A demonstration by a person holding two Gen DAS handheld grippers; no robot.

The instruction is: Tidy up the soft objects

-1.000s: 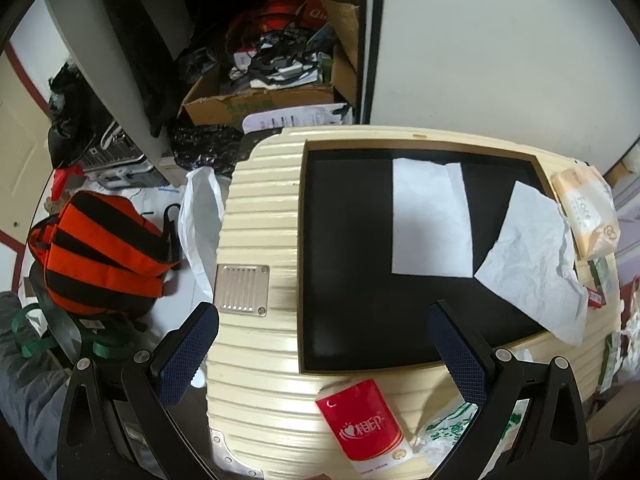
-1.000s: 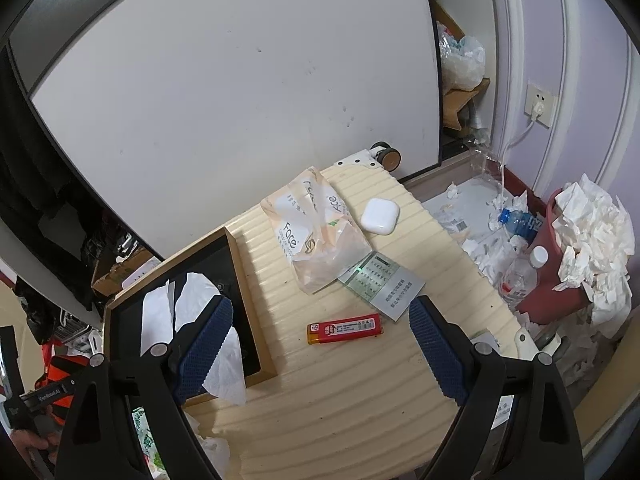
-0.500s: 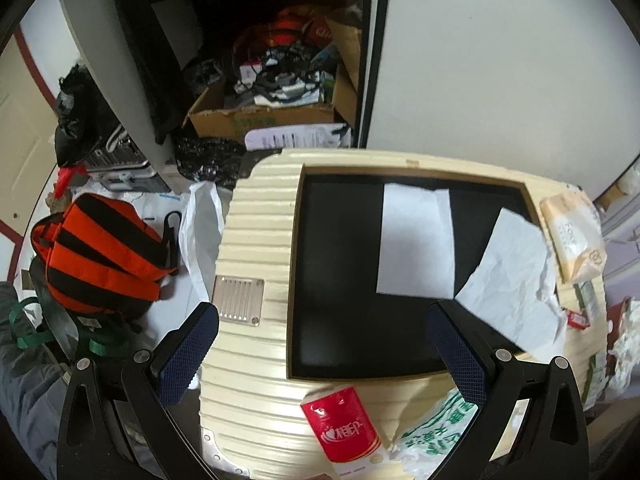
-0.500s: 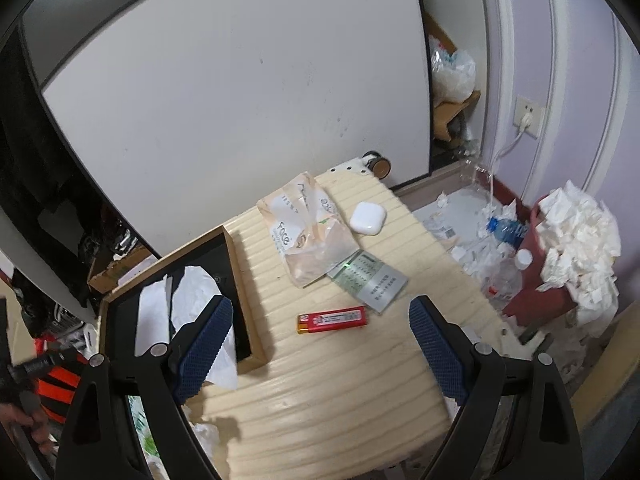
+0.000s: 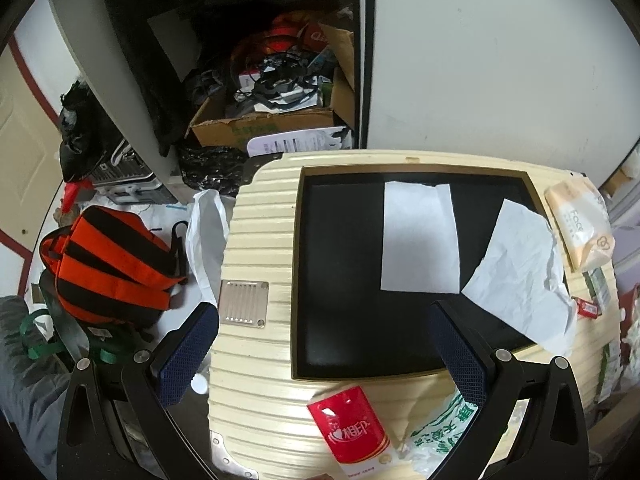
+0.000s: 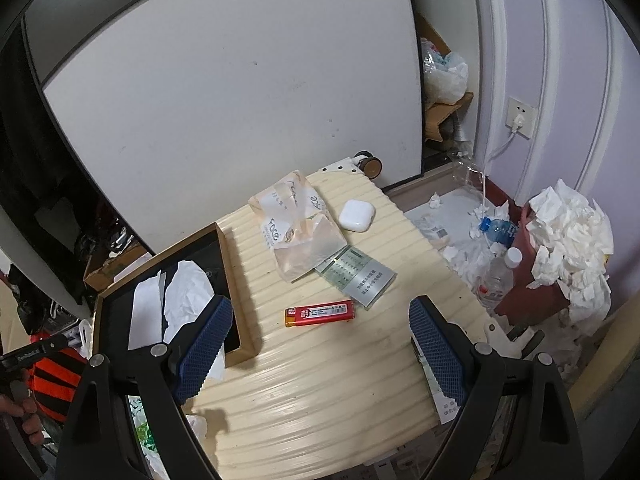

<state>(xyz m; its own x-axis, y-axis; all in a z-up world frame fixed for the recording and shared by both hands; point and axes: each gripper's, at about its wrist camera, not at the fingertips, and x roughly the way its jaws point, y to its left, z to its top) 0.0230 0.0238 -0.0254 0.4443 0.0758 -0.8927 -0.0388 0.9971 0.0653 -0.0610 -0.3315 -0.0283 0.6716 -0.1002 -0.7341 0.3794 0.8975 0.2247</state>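
A ribbed cream suitcase (image 5: 256,248) lying flat served as the surface, a shallow black tray (image 5: 340,280) set on it. Inside the tray lay a flat white tissue (image 5: 420,240), a crumpled white tissue (image 5: 524,276) overhanging the tray's right edge. Both the left gripper (image 5: 320,356) and right gripper (image 6: 316,348) were held wide open and empty. The crumpled sheet would best be pinched near a free corner, low against the tray.

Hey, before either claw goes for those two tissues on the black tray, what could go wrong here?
1. The crumpled tissue hangs over the black tray rim, so a pinch there may tear it or drag it off.
2. The flat tissue lies flush, so the open left claw might scrape the tray without catching it.
3. The red lighter lies ahead of the open right claw and could get knocked.
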